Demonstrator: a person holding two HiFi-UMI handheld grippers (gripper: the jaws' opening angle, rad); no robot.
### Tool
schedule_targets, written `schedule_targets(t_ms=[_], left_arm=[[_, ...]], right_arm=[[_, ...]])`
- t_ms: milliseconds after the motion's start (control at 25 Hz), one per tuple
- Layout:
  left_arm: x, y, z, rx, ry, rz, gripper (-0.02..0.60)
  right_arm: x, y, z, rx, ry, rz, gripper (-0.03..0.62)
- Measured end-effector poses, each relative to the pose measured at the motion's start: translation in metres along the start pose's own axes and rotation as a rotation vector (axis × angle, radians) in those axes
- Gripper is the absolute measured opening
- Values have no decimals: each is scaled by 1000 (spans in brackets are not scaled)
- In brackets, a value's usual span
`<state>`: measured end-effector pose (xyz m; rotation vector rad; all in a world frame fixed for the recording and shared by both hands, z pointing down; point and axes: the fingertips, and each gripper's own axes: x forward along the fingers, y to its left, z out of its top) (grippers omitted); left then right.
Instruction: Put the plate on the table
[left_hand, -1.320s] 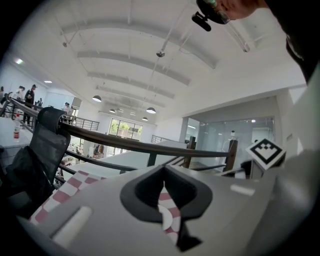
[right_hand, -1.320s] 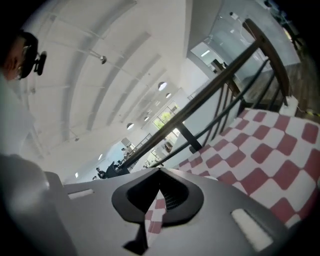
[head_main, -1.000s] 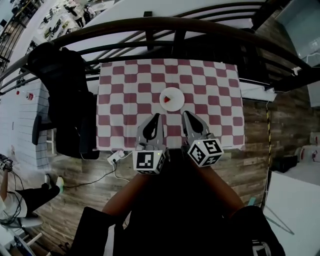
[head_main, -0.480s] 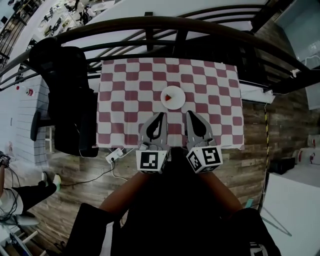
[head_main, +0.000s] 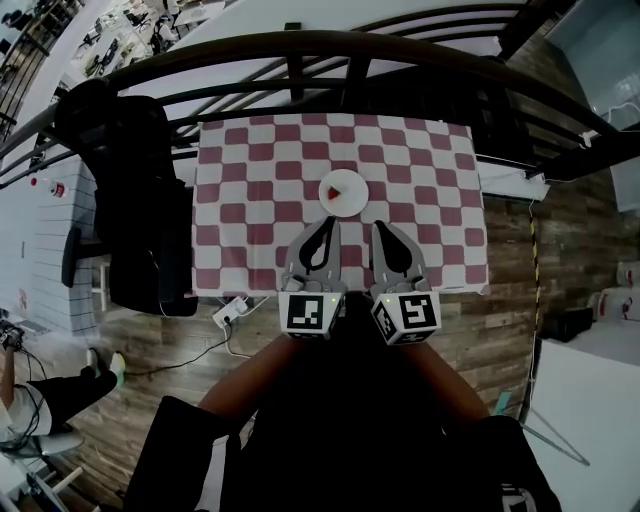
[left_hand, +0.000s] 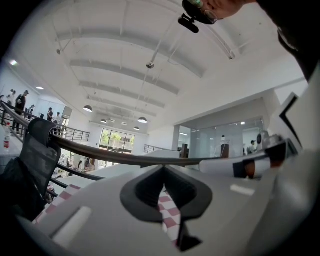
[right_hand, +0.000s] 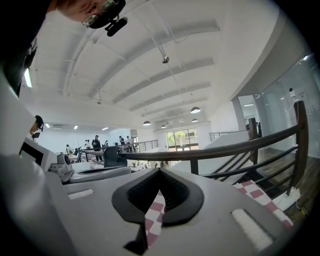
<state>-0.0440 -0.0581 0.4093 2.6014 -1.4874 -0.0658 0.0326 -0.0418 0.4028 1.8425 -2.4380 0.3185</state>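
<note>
A small white plate (head_main: 342, 194) with a red piece of food on it rests on the table's red-and-white checked cloth (head_main: 250, 170), near the middle. Both grippers hover over the near half of the table, pointing at the plate and stopping just short of it. My left gripper (head_main: 330, 223) is shut and holds nothing; its tip is a little below and left of the plate. My right gripper (head_main: 381, 228) is shut and empty too, below and right of the plate. In the gripper views, the left gripper (left_hand: 163, 170) and right gripper (right_hand: 160, 172) show jaw tips that meet, with only cloth seen behind.
A black office chair (head_main: 130, 190) draped in dark cloth stands against the table's left side. A dark curved railing (head_main: 350, 45) runs behind the table. A power strip (head_main: 232, 314) and cable lie on the wooden floor. A seated person's leg (head_main: 60, 392) shows at lower left.
The left gripper has drifted a little to the right and forward, closer to the plate. The right gripper has barely moved. Both stay shut.
</note>
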Motion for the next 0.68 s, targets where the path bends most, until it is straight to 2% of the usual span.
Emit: schedule_targets(t_ms=[480, 680], left_arm=[[22, -13, 6, 41, 14, -39, 8], [29, -18, 7, 22, 9, -52, 8]], right_arm=[[5, -18, 0, -22, 1, -13, -2], [8, -25, 13, -33, -8, -21, -2]])
